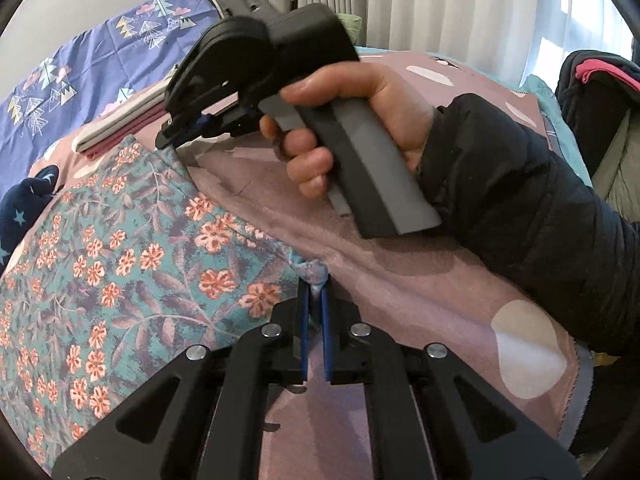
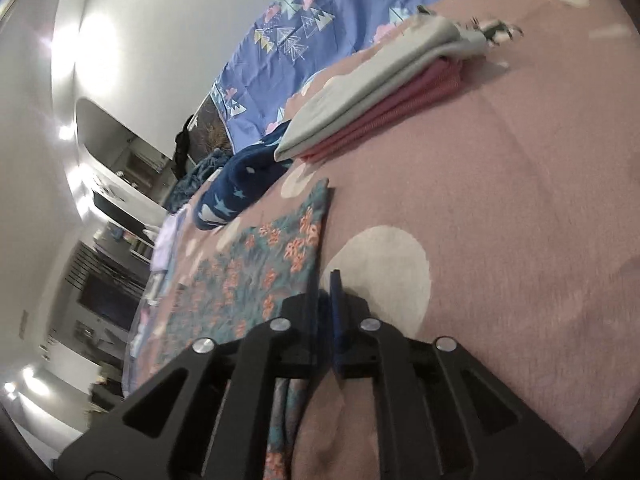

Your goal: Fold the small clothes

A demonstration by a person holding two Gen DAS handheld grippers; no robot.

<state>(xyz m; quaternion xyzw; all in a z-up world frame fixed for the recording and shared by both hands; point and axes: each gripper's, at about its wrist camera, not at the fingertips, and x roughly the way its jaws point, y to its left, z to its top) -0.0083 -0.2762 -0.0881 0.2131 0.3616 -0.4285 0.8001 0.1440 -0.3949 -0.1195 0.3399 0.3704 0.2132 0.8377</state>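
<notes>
Floral cloth [image 1: 120, 264] lies flat on our pink bed [image 1: 420, 300]. Our left tongs [image 1: 315, 300], angled down, pinch its near corner. Our right hand [image 1: 352, 120], black-sleeved, points the right tongs [image 2: 325, 300] low over the cloth's far edge, jaws narrowly parted, nothing clearly gripped.

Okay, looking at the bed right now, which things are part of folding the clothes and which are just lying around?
Part of the job: floral cloth, left gripper pinching its edge, right gripper, folded stack.
Lying about: navy star garment, blue quilt, curtains.
</notes>
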